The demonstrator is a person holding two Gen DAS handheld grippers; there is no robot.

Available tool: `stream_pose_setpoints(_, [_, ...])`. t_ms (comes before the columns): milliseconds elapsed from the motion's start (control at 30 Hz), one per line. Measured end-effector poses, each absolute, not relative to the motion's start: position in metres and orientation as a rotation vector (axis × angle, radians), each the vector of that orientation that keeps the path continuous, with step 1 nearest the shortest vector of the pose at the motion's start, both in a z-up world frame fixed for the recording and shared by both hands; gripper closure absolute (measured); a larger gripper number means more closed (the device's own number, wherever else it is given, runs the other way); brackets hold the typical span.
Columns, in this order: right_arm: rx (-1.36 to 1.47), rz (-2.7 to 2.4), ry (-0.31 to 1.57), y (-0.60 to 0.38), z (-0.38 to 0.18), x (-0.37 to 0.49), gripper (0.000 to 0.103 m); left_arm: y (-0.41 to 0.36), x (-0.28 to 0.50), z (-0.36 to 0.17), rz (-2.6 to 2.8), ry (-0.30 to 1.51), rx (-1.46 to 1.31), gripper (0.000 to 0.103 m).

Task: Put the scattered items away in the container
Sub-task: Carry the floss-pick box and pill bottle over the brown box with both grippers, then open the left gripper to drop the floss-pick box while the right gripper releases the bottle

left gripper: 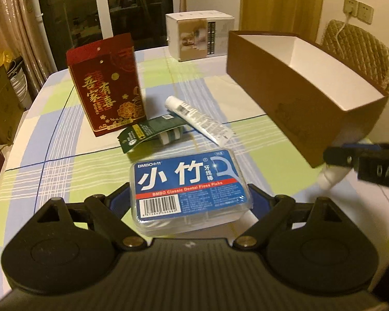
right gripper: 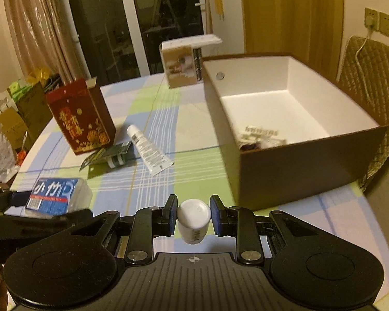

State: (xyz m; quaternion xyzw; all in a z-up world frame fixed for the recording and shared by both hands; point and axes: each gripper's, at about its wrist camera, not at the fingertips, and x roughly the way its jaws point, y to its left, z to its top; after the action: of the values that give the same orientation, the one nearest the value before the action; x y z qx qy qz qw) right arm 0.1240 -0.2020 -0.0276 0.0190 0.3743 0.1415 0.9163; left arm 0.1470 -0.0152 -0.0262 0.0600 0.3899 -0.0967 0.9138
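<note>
the left tool [left gripper: 193, 197] grips the blue dental floss pick box [left gripper: 192, 181] across its short sides, its fingers spread wide to span it. the right tool [right gripper: 193, 213] is clenched on a small white bottle [right gripper: 193, 217], pads at either side of its rounded cap. both things look lifted clear of the table [right gripper: 153, 181], in front of and left of the brown container [right gripper: 298, 155], which already holds a few small packets in its near corner.

risks, as i judge them: the floss box is slick plastic held only at its edges, so a tilt or a jolt could let it slide out and drop. the bottle is round, and a pinch near its cap could let it swivel or squirt free. either load could clip the container's tall near wall if carried in too low. the two tools are close together, so they might bump on the way in.

the floss box lies flat, label up, its long axis running across the left tool's view, from finger to finger. the bottle's long axis runs toward the right camera, cap end pointing away toward the table.
</note>
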Motion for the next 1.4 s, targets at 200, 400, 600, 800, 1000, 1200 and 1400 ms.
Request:
stream_pose_setpoints(200, [0.059, 0.274, 0.721, -0.225, 0.0, 0.119, 0.074, -0.04, 0.14, -0.001, -0.241, 0.771, 0.141, 0.015])
stream_pose_setpoints(400, [0.098, 0.245, 0.652, -0.252, 0.035, 0.13, 0.074, -0.075, 0.15, 0.028, -0.305, 0.718, 0.161, 0.015])
stream_pose_setpoints(600, [0.115, 0.21, 0.575, -0.283, 0.071, 0.159, 0.074, -0.116, 0.169, 0.053, -0.38, 0.665, 0.179, 0.015])
stream_pose_setpoints(800, [0.087, 0.173, 0.563, -0.313, 0.082, 0.199, 0.074, -0.159, 0.193, 0.068, -0.451, 0.627, 0.201, 0.015])
stream_pose_setpoints(1000, [0.078, 0.141, 0.614, -0.34, 0.066, 0.229, 0.074, -0.194, 0.219, 0.063, -0.507, 0.626, 0.23, 0.015])
stream_pose_setpoints(1200, [0.095, 0.13, 0.654, -0.357, 0.049, 0.243, 0.074, -0.217, 0.236, 0.047, -0.543, 0.653, 0.265, 0.015])
stream_pose_setpoints(1400, [0.104, 0.138, 0.663, -0.363, 0.041, 0.253, 0.074, -0.227, 0.244, 0.034, -0.556, 0.673, 0.278, 0.015])
